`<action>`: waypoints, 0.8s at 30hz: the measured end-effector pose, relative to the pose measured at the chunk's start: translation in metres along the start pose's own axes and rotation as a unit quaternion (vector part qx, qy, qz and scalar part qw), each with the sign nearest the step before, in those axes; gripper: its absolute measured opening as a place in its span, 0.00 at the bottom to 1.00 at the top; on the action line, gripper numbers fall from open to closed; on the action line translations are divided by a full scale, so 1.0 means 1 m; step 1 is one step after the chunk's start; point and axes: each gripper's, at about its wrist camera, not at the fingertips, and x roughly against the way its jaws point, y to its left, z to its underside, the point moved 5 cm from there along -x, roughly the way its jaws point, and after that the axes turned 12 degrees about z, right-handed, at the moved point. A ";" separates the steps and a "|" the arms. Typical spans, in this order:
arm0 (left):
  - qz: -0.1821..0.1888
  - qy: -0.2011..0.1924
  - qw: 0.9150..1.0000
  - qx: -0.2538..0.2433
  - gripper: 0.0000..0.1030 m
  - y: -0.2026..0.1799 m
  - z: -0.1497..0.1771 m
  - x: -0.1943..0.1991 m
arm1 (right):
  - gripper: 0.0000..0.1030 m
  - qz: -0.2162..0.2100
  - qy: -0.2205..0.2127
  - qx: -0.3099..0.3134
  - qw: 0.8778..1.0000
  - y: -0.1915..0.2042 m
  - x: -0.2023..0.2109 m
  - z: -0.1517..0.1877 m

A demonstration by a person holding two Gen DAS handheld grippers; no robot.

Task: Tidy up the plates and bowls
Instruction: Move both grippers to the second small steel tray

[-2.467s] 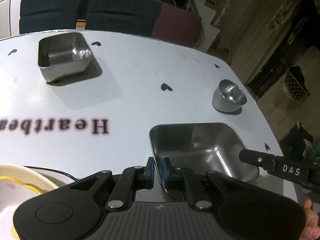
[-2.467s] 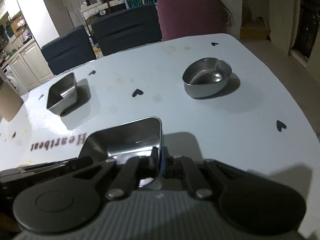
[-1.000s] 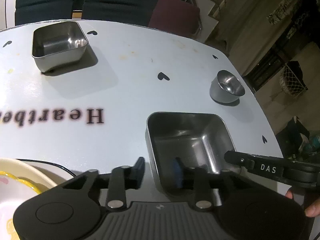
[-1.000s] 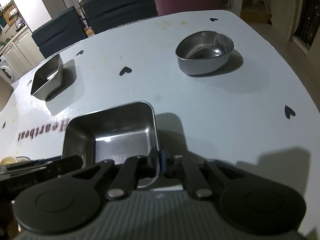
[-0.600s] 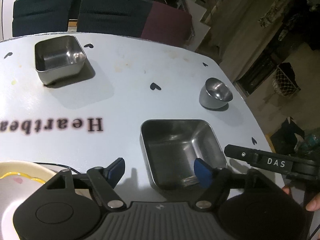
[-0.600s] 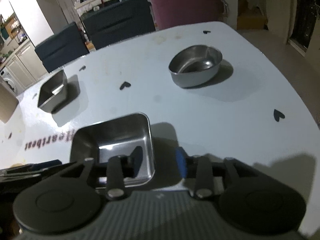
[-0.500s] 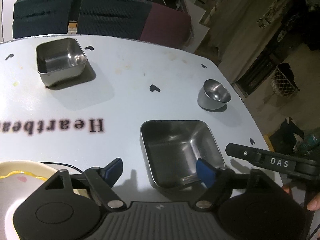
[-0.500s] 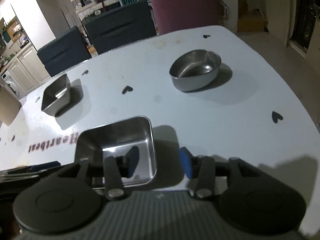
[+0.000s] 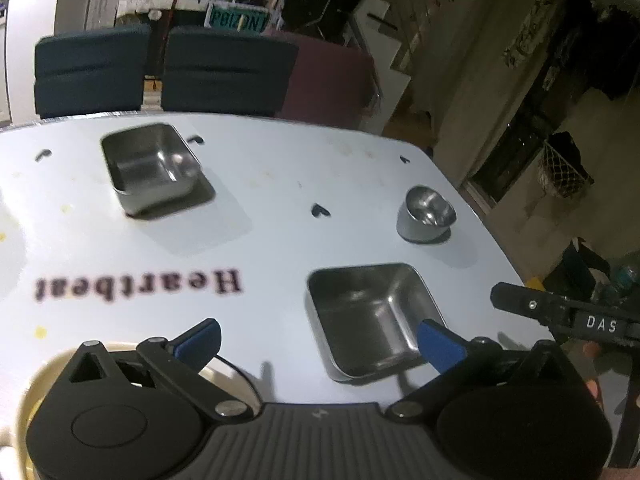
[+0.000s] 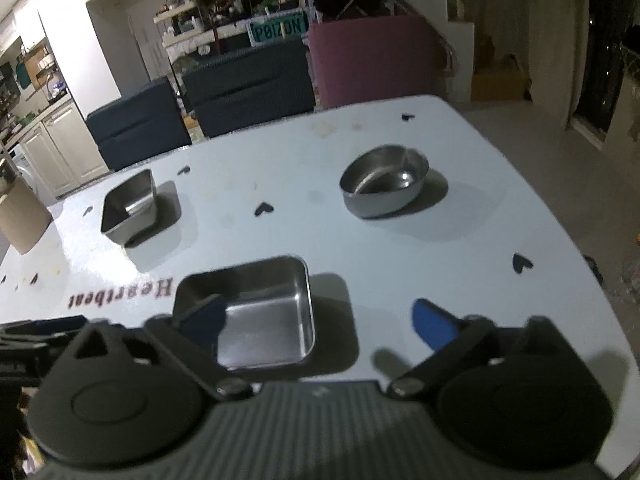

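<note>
A square steel bowl sits on the white table, just ahead of both grippers; it also shows in the right wrist view. My left gripper is open and empty, raised behind the bowl. My right gripper is open and empty above the bowl's near edge. A second square steel bowl stands at the far left. A small round steel bowl stands at the far right. A cream plate lies under my left gripper's left side.
Dark blue chairs and a maroon chair stand behind the table's far edge. The table's right edge drops to the floor. A cardboard box stands at the far left. "Heartbeat" lettering marks the table.
Both grippers let go of the near square bowl, opened wide and pulled back and up. The bowl now rests on the table.
</note>
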 end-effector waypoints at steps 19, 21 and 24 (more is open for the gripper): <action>-0.055 -0.086 0.995 0.018 1.00 0.092 -0.033 0.104 | 1.00 -0.025 -0.028 -0.003 0.999 0.095 0.001 -0.027; -0.066 -0.091 0.994 0.017 1.00 0.103 -0.039 0.111 | 1.00 -0.037 -0.027 -0.002 0.999 0.112 -0.002 -0.031; -0.079 -0.093 0.992 0.018 1.00 0.120 -0.050 0.116 | 1.00 -0.064 -0.026 -0.007 0.998 0.139 -0.004 -0.036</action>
